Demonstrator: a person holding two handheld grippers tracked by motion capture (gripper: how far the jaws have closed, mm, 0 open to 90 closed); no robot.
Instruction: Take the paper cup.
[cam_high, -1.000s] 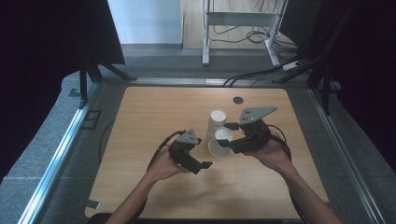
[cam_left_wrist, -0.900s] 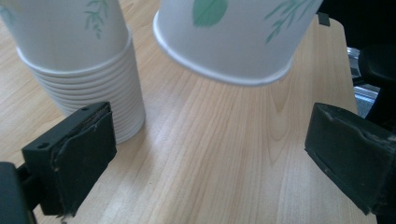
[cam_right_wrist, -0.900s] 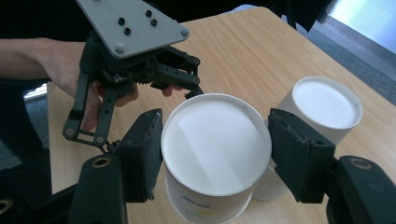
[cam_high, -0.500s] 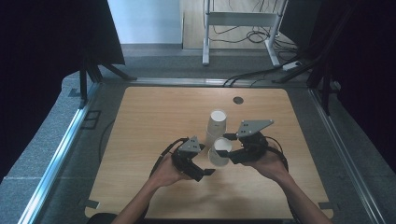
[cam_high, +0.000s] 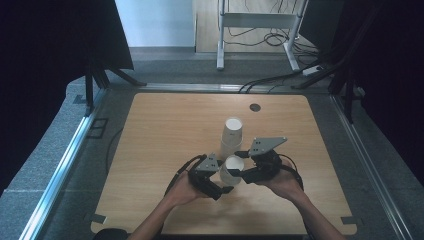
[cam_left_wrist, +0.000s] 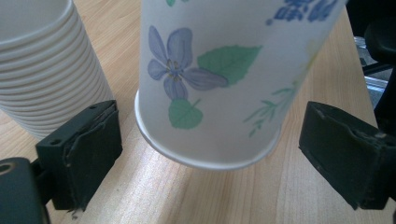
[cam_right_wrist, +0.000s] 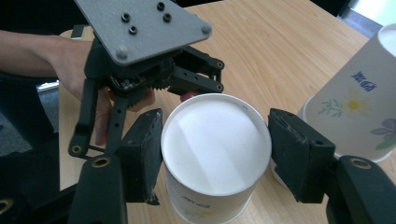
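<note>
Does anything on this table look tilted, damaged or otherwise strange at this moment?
Yes, one thing. The upside-down white paper cup with flower print is tilted, its rim lifted off the light wooden table. The right gripper is shut on it; the left gripper has been closing around its rim without touching. The stack of white paper cups stands upright.
</note>
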